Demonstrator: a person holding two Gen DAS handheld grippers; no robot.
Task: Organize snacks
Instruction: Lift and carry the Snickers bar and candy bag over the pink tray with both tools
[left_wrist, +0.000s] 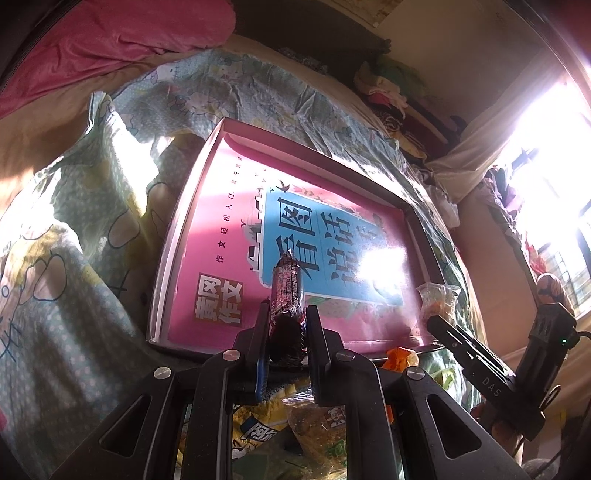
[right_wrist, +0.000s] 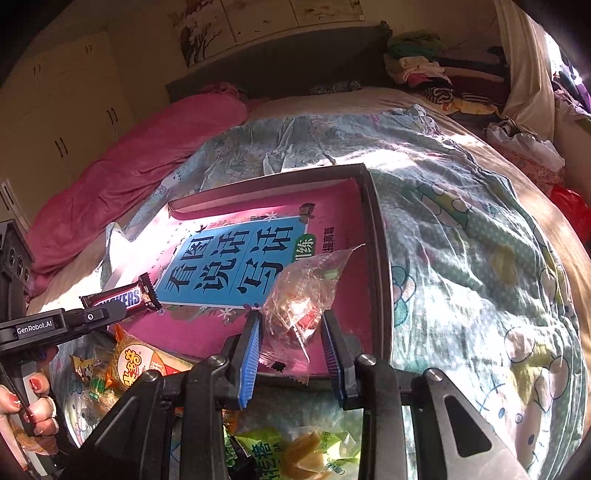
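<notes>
Left gripper (left_wrist: 286, 325) clenched on dark-wrapped Snickers chocolate bar (left_wrist: 287, 291), long axis pointing forward over shallow pink-lined tray (left_wrist: 192, 206), near its front-left corner. Right gripper (right_wrist: 290, 332) brackets clear crinkled candy bag (right_wrist: 303, 295) above the tray's right side; contact unclear.

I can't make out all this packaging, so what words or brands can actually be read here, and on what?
"SNICKERS", partly hidden, on the chocolate bar held in the left tongs.
"GenRobot.AI" on the left tongs' body.
"DAS" on the right tongs' body.
"看图说话写话" on the blue panel of the pink book cover.
Orange snack pack and green snack pack: Chinese print, too partial to read.
</notes>
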